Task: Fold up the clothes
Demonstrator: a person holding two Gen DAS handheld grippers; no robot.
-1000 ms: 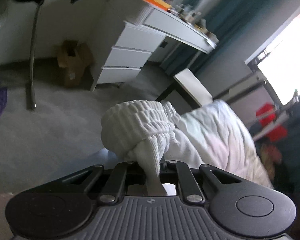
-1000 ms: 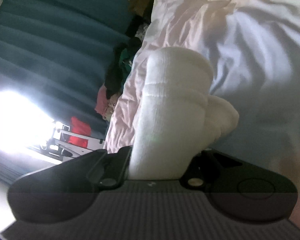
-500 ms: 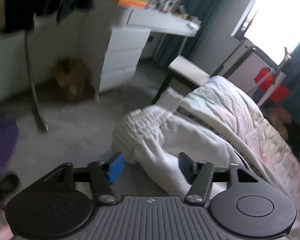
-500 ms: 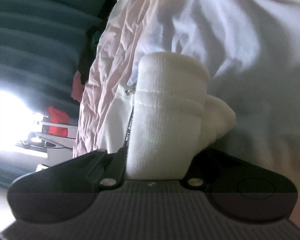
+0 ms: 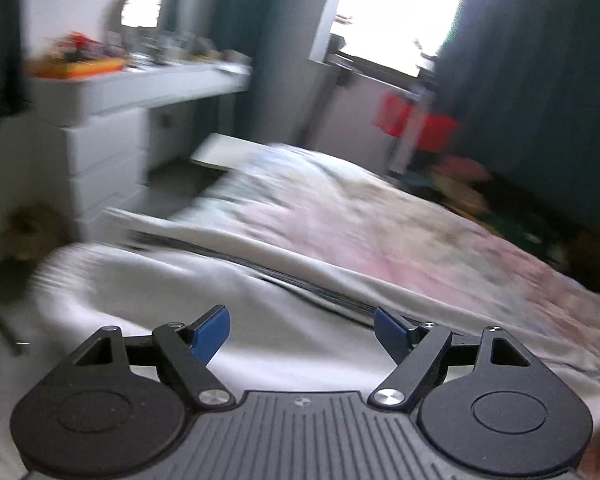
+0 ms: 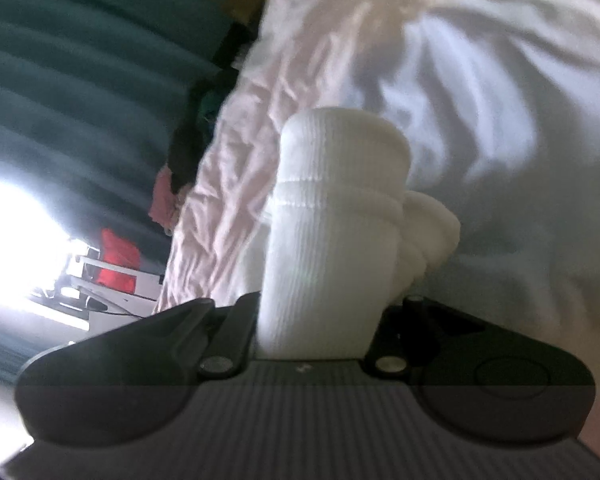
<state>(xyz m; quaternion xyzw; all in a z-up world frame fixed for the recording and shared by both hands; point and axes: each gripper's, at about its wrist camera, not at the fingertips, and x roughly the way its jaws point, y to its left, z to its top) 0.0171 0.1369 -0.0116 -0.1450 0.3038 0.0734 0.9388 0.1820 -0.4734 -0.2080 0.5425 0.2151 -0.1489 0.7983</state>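
Right wrist: right gripper point(image 6: 320, 320) around white cuff point(image 6: 340, 208)

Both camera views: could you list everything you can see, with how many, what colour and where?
Garment: one, white, spread on the bed; its ribbed cuff sits in the right gripper.
Bedcover: one, pale pink, crumpled, on the bed.
Desk: one, white, with drawers, far left, cluttered on top.
Mirror: one, above the desk.
Curtains: dark teal, beside the window.
Window: one, bright, far wall.
Red item: blurred, below the window.
Left gripper: black, blue pads, open, empty.
Right gripper: black, shut on the cuff.
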